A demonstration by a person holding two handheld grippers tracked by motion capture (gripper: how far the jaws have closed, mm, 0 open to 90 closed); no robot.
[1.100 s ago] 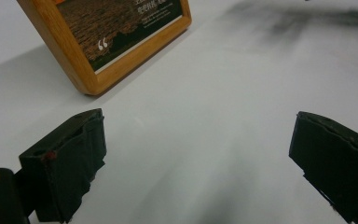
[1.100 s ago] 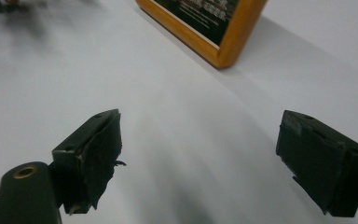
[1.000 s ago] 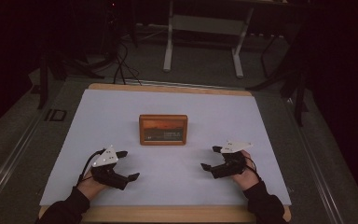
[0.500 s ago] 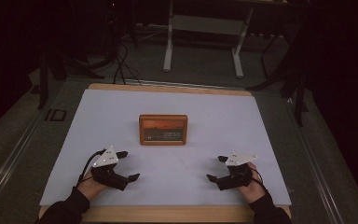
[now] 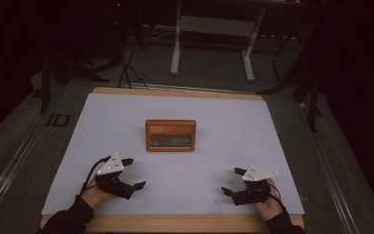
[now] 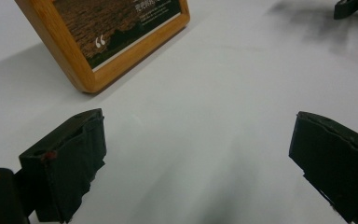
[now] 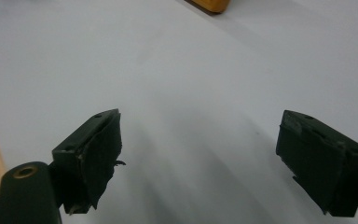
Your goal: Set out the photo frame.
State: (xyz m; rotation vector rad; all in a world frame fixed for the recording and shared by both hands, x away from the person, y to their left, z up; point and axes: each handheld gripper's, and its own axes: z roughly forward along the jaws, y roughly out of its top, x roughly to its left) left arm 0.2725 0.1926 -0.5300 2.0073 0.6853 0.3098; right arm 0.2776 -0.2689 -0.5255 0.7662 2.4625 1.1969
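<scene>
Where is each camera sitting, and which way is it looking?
High view: above the table's near side, looking forward and down at the framed picture; both hands, left gripper, right gripper.
Left gripper view: on that gripper, facing the frame between open jaws.
Right gripper view: on that gripper, facing the white tabletop between open jaws.
All three share the frame.

Dim room, lit white table (image 5: 224, 161), soft shadows.

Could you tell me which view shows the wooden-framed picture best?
The high view: the whole wooden-framed picture stands mid-table there. The left gripper view crops it to a lower corner, close up; the right gripper view catches just a frame corner.
</scene>
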